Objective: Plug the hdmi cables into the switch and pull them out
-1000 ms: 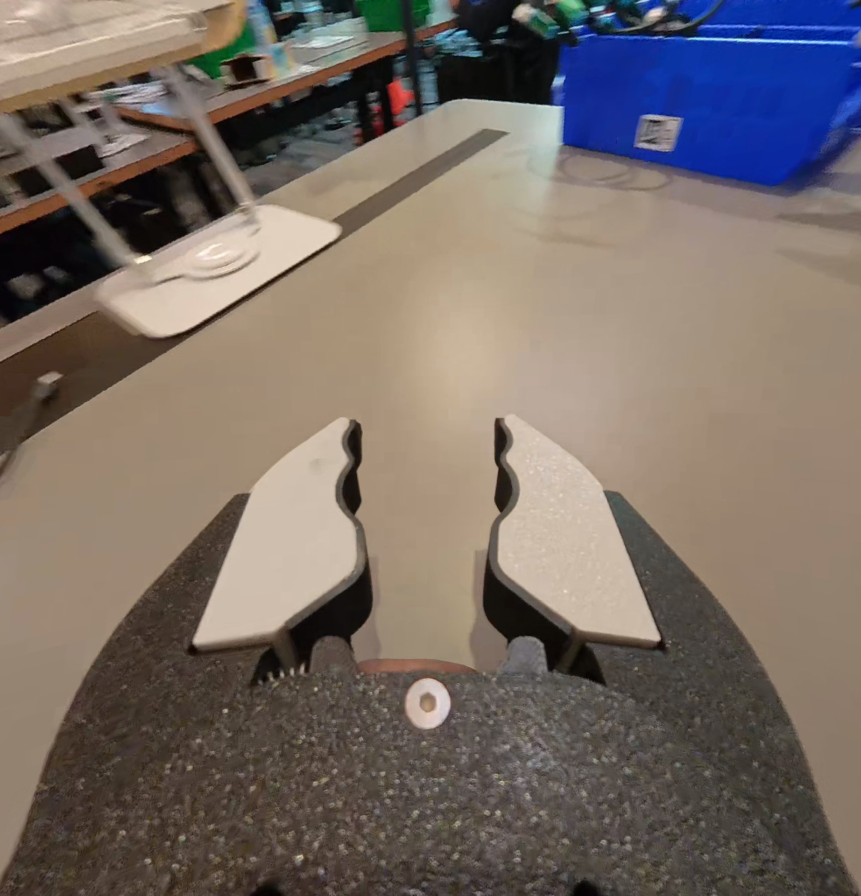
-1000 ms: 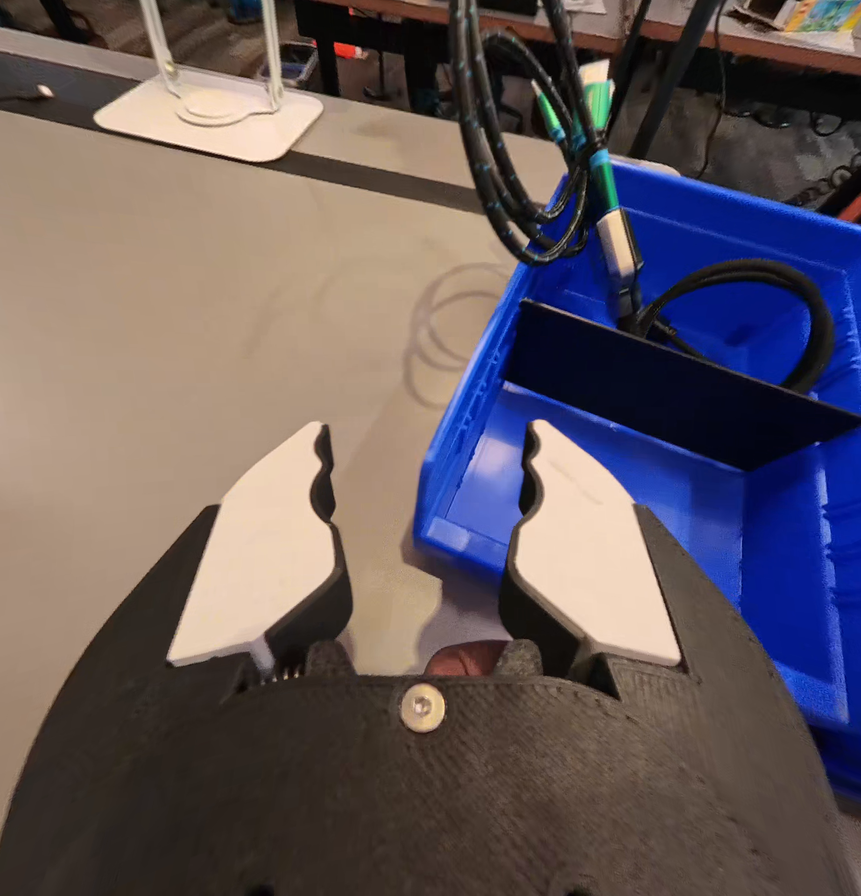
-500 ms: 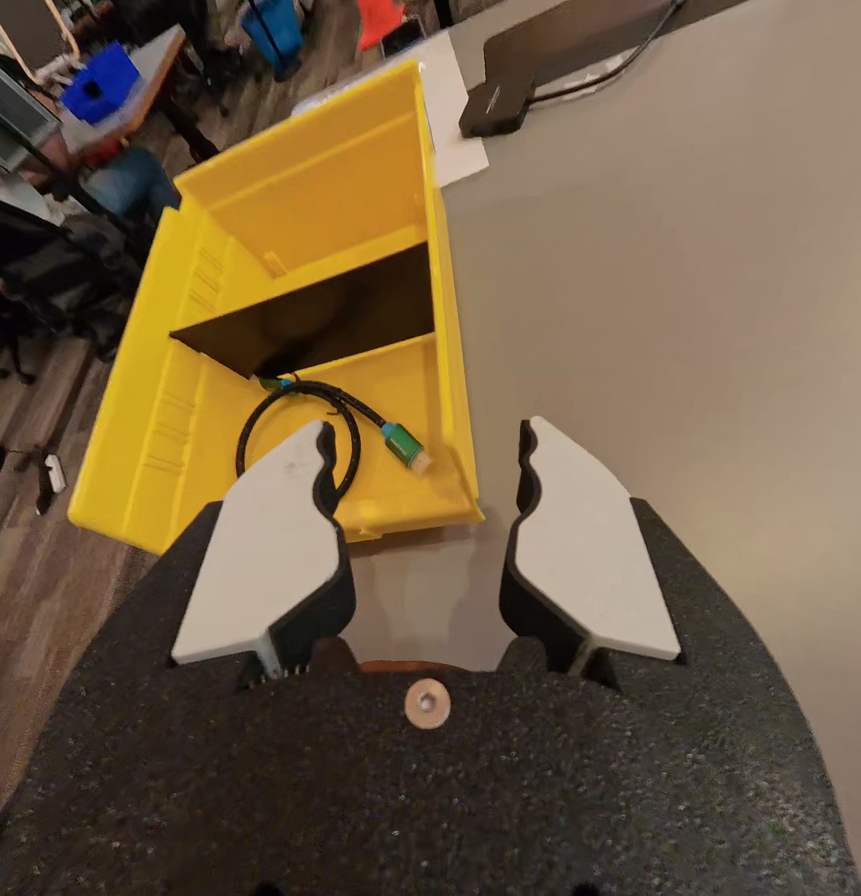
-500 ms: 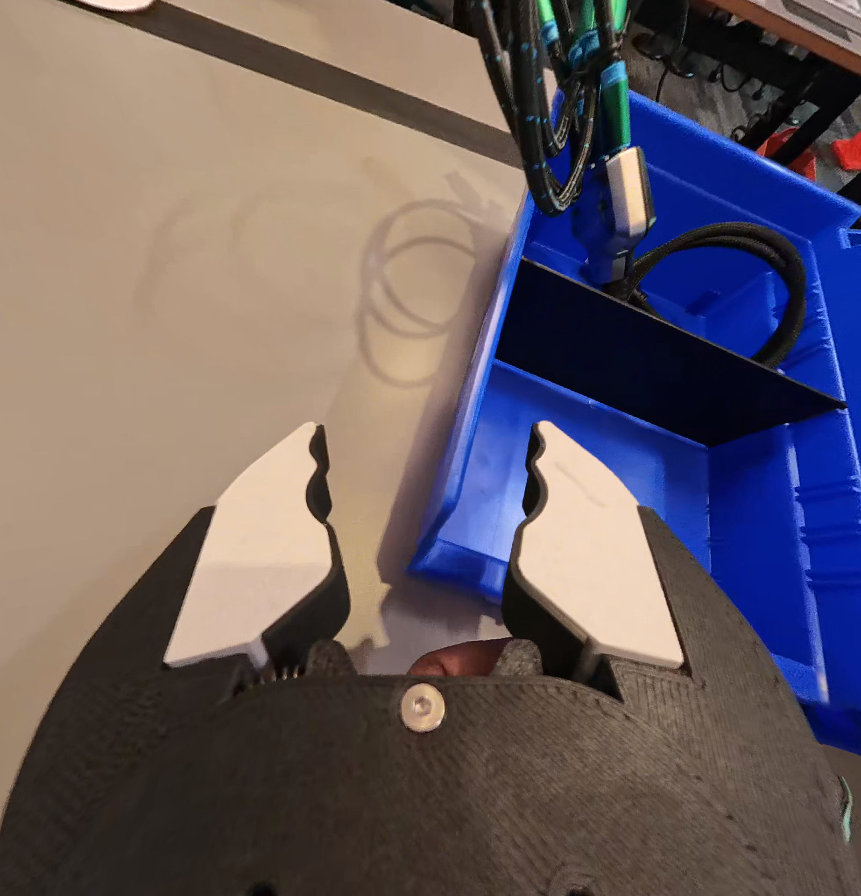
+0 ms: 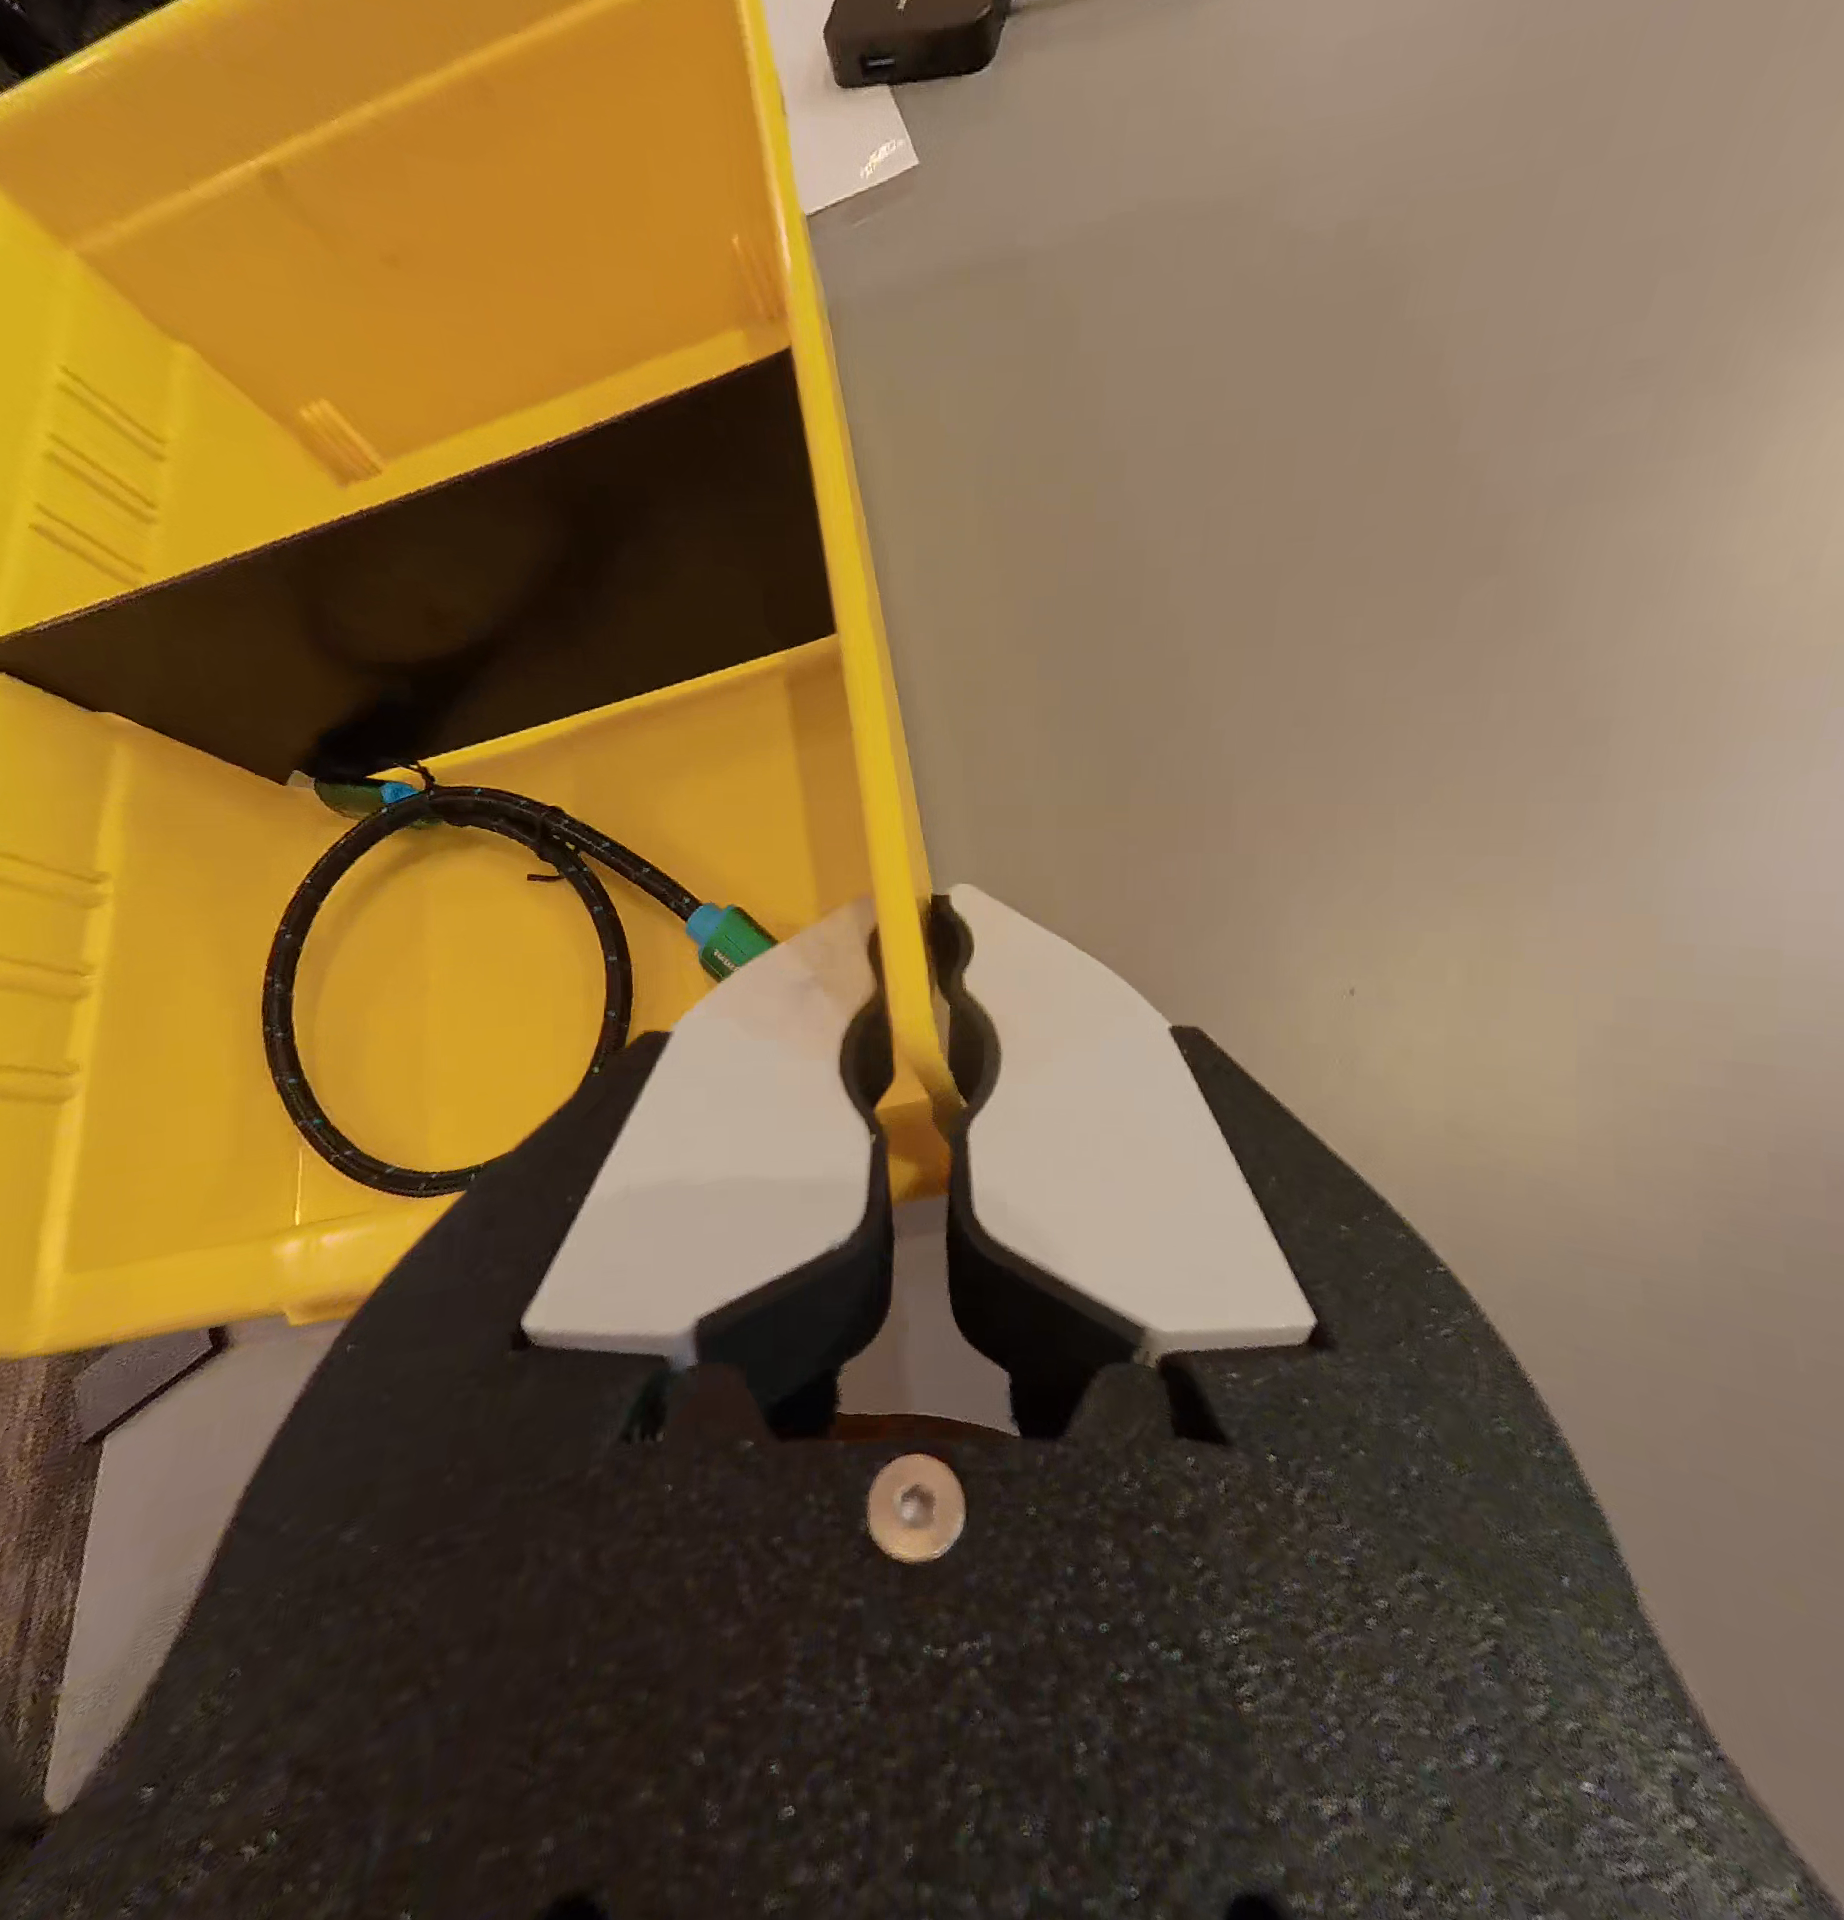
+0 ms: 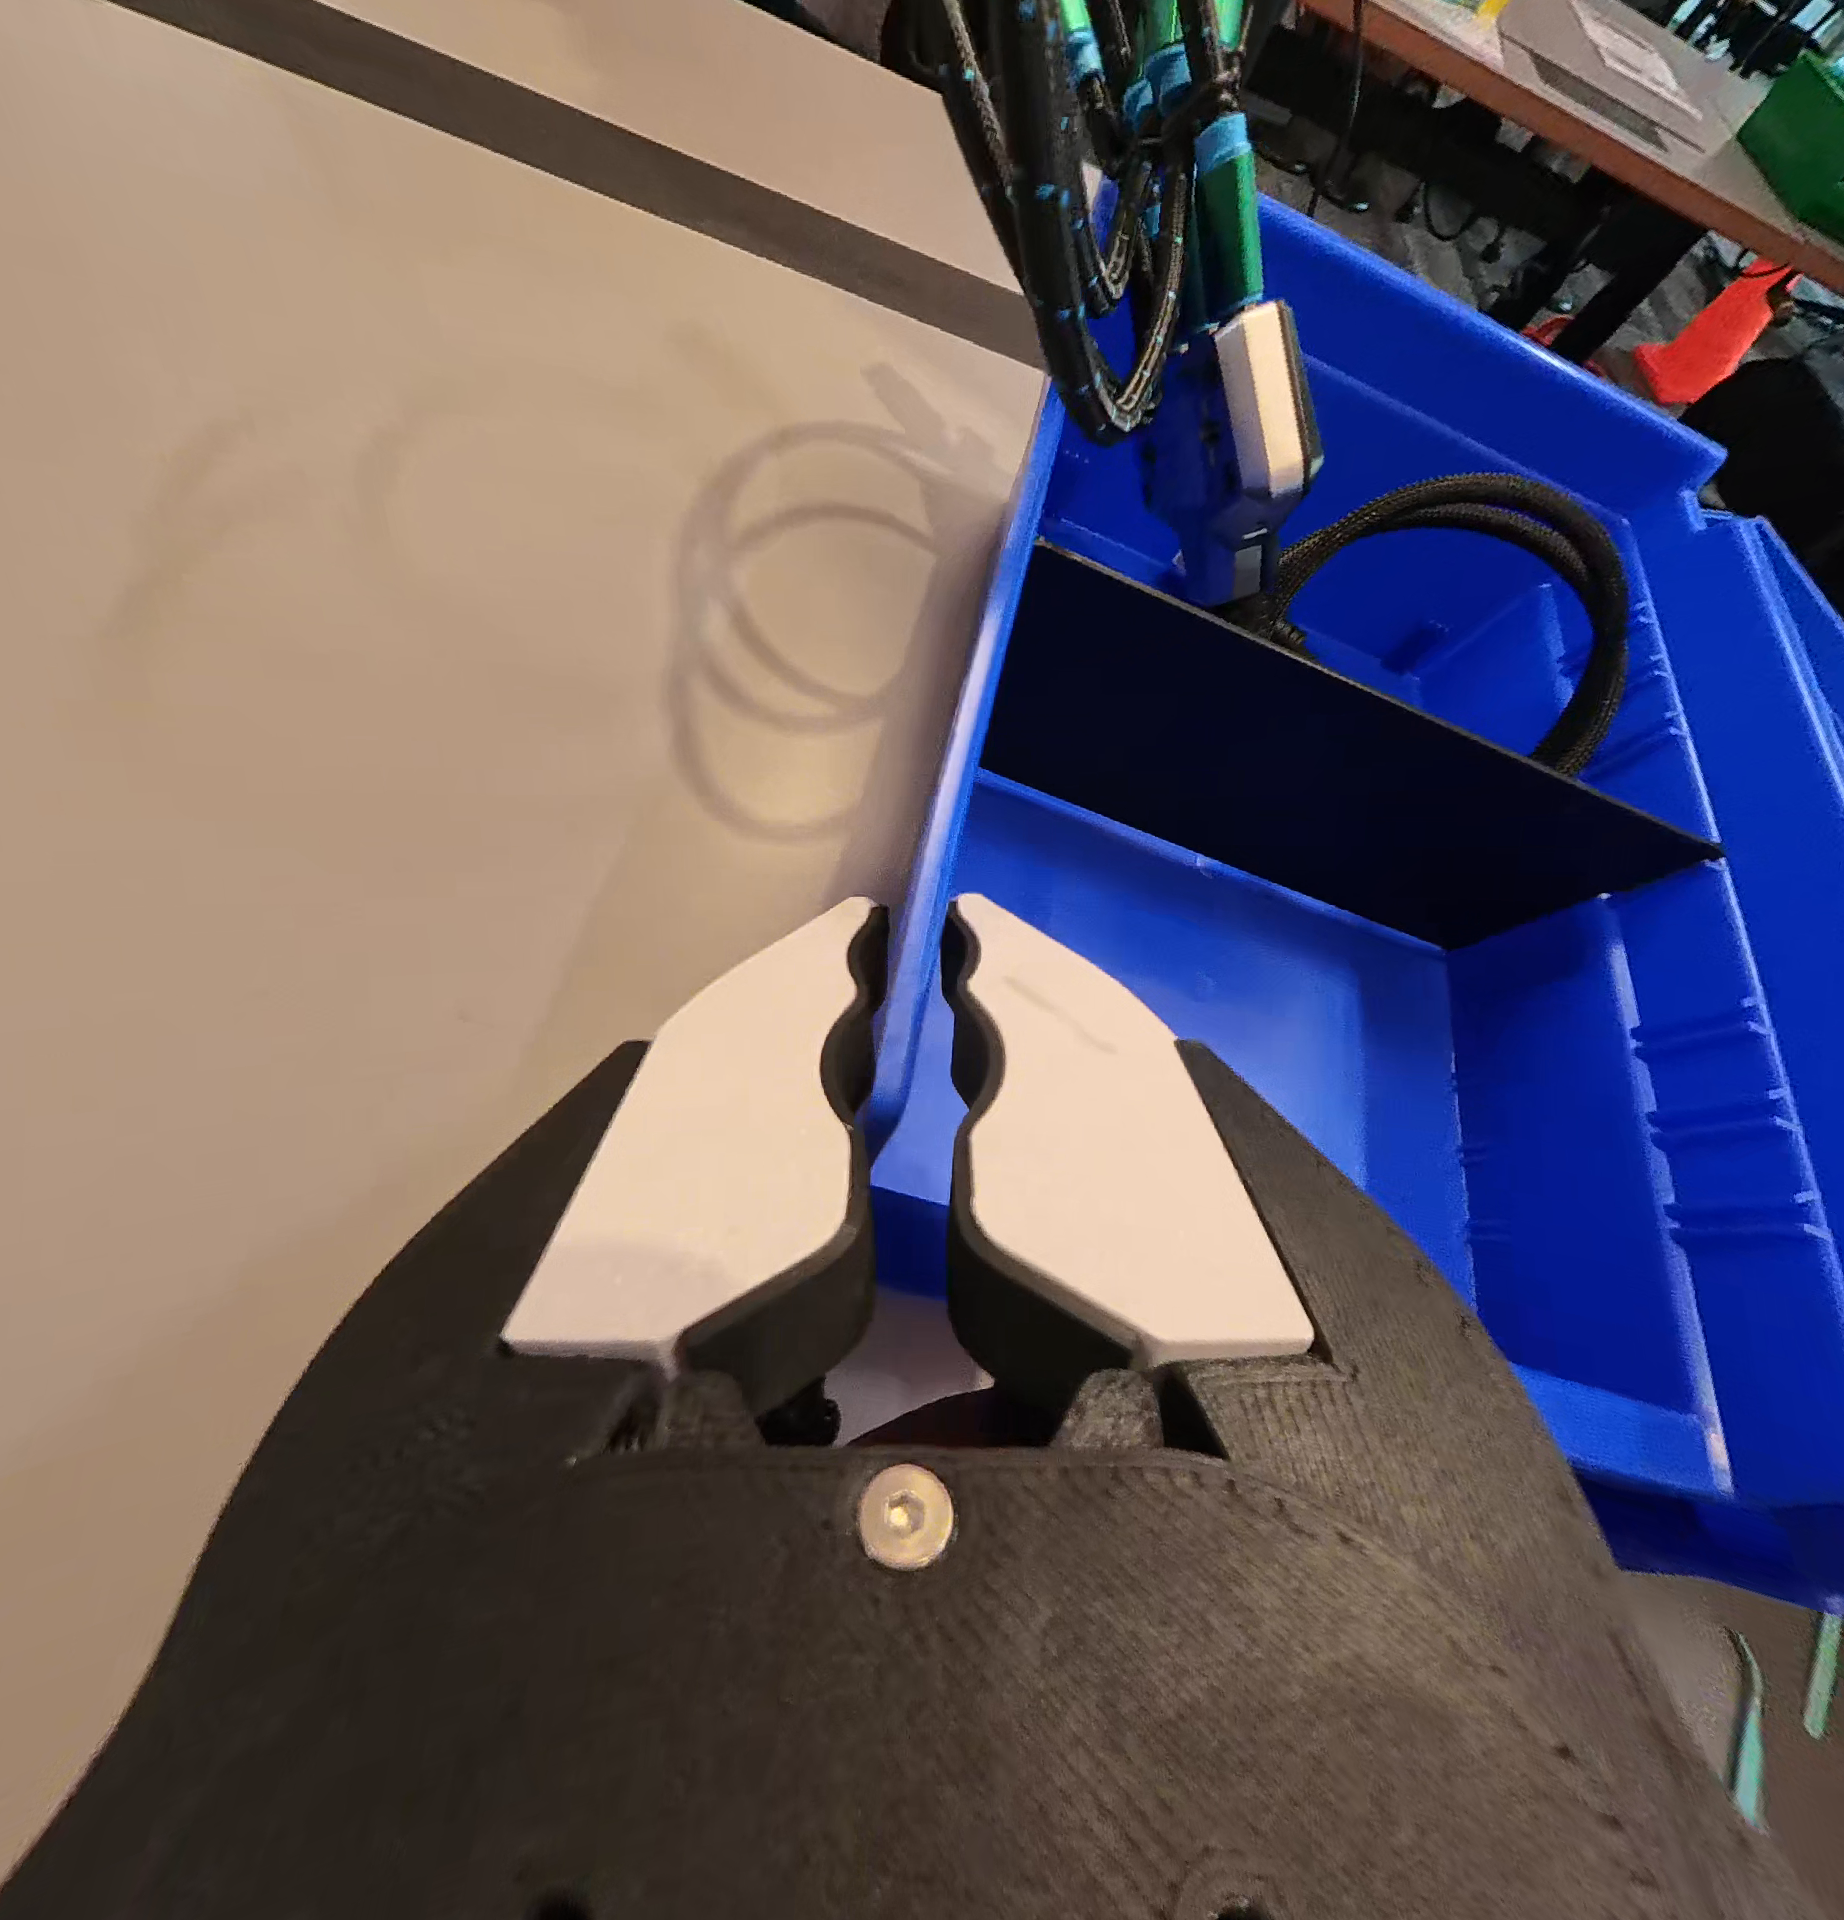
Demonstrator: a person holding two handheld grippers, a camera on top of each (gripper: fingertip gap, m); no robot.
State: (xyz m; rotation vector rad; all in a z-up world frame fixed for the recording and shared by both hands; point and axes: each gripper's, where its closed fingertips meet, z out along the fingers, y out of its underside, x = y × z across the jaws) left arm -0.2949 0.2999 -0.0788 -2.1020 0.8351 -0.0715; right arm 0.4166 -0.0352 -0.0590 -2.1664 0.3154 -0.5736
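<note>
The right-hand wall of a yellow bin (image 5: 856, 582) is clamped between the nearly closed fingers of the left tool (image 5: 910, 914), one pad inside the bin and one outside, both pressed to the plastic near its front corner. In the same way, the left-hand wall of a blue bin (image 6: 1520, 1091) is gripped by the right tool (image 6: 913, 920), whose pads are pressed against both faces of the wall. The step in hand is judged to be a two-handed grip on the two bins; steady, even pressure would be called for if either were shifted. A coiled black braided cable (image 5: 450, 987) with green plugs is seen in the yellow bin's near compartment, in front of a dark divider (image 5: 409, 623). A bundle of cables (image 6: 1115, 208) is hung above the blue bin, and another black cable (image 6: 1500, 582) lies behind its divider. Both bins are carried on a plain grey worktop (image 6: 378, 623); other benches and clutter are seen beyond.
</note>
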